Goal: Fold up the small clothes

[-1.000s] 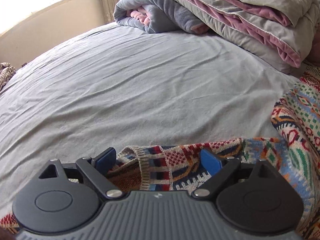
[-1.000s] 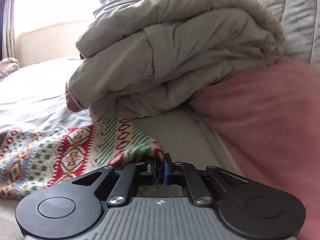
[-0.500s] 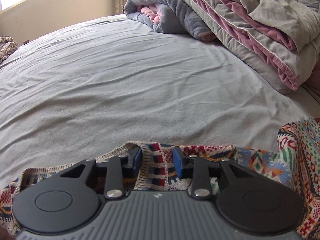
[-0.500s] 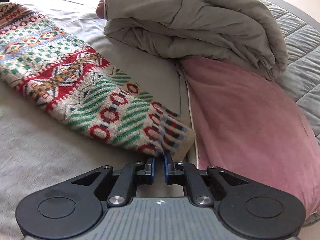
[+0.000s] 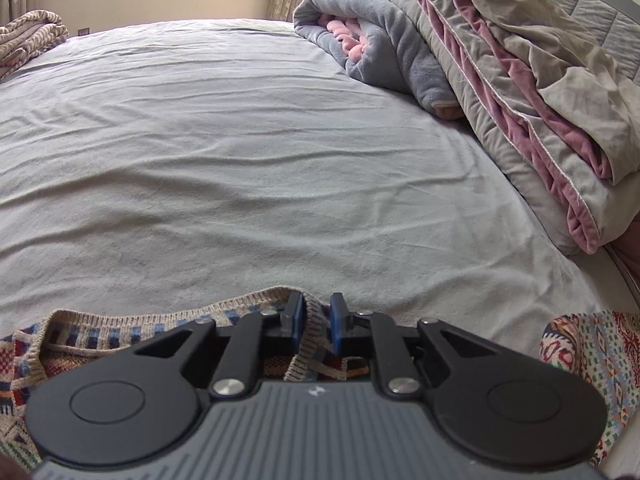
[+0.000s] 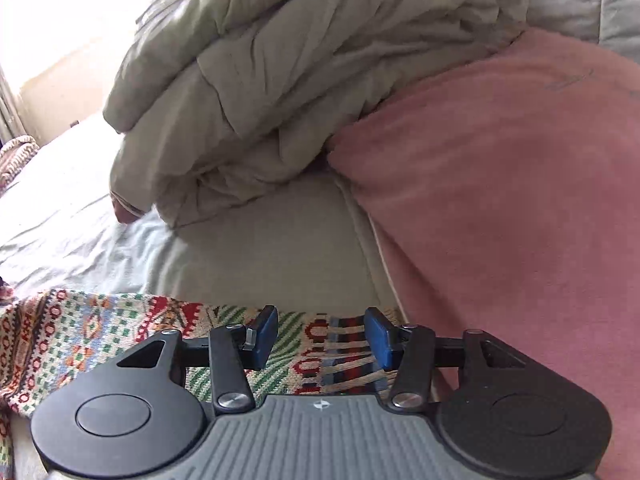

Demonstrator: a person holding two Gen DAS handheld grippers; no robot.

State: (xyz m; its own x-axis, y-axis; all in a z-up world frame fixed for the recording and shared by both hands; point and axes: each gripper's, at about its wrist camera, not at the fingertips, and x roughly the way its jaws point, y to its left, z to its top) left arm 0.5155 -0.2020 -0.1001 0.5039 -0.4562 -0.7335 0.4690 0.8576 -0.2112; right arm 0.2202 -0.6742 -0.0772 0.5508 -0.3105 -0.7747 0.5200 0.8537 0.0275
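A patterned knit sweater in red, green, blue and cream lies on the bed. In the left wrist view its ribbed hem [image 5: 132, 320] runs along the bottom, and my left gripper [image 5: 317, 322] is shut on a pinched fold of that hem. Another part of the sweater [image 5: 588, 348] shows at the lower right. In the right wrist view the sleeve [image 6: 100, 332] lies flat, its striped cuff [image 6: 344, 356] between the jaws. My right gripper [image 6: 322, 334] is open, its blue pads either side of the cuff.
A grey bed sheet [image 5: 240, 152] stretches ahead of the left gripper. A folded grey and pink quilt stack [image 5: 520, 80] lies at the right. In the right wrist view a beige quilt [image 6: 300, 80] and a pink pillow [image 6: 500, 200] lie close ahead.
My left gripper has closed from open onto the sweater hem. My right gripper, shut on the sleeve cuff before, has opened and the cuff now lies on the bed.
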